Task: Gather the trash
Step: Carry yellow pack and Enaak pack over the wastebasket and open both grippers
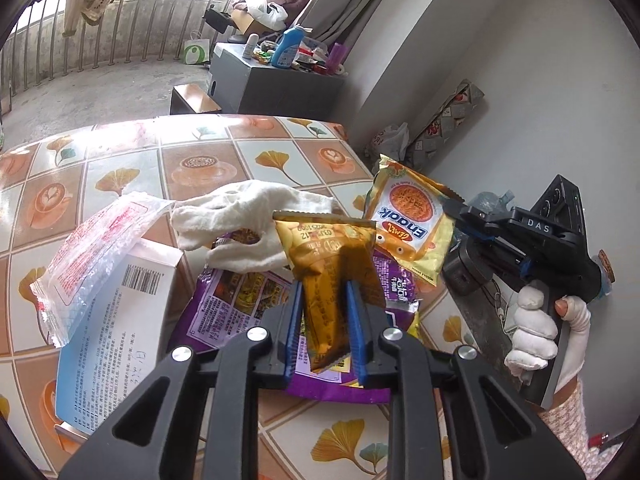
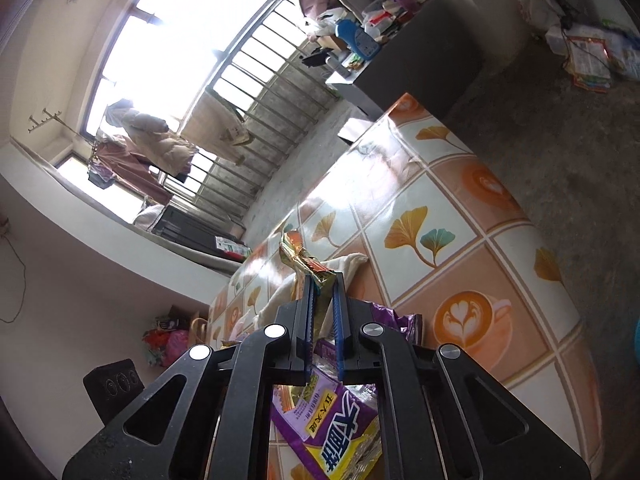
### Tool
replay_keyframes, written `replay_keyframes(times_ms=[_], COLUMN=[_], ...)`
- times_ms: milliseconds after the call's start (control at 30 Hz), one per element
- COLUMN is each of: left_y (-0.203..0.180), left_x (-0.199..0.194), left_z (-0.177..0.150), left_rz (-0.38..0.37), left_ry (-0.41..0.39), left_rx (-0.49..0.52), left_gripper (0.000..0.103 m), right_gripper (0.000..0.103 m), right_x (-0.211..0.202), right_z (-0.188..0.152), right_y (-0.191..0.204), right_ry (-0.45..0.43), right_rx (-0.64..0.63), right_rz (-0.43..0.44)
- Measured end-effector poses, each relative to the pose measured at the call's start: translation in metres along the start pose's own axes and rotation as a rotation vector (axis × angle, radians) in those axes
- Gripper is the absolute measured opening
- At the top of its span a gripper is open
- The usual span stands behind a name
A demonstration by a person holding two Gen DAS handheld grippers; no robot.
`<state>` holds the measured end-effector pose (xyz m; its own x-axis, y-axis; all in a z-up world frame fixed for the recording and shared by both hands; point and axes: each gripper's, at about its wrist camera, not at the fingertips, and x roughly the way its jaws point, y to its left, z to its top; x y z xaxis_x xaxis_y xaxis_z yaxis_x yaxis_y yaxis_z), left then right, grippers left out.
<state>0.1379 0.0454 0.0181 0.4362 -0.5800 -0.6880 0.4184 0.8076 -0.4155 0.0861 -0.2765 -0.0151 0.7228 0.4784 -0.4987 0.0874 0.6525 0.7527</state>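
At the lower centre of the left wrist view, the left gripper [image 1: 325,294] is closed on a golden snack wrapper [image 1: 332,264] (lifted above the table [image 1: 120,160]). The right gripper [image 2: 323,280] pinches a crumpled foil wrapper [image 2: 298,254], nearly closed.

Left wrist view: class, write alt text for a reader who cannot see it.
The left gripper pinches a golden-brown foil snack packet above a tiled-pattern table strewn with a purple wrapper, white cloth and yellow noodle packet. At right, a white-gloved hand holds the other black gripper.
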Motion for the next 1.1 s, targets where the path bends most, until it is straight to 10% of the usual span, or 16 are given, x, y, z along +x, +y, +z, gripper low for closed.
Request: replay_keyframes(times_ms=[567,1100], left_y=[-0.099,-0.269], left_x=[-0.003,0.104], left_z=[0.017,0.001], left_rz=[-0.104,-0.233], left_ry=[-0.015,0.180], left_rx=[0.193,0.495], left_gripper=[0.020,0.021], right_gripper=[0.007,0.007], right_x=[-0.106,-0.210], right_z=[-0.019,-0.038], right_y=[-0.039,-0.138], right_ry=[-0.246,-0.521], right_rx=[0.106,0.273], right_rz=[0.020,-0.187])
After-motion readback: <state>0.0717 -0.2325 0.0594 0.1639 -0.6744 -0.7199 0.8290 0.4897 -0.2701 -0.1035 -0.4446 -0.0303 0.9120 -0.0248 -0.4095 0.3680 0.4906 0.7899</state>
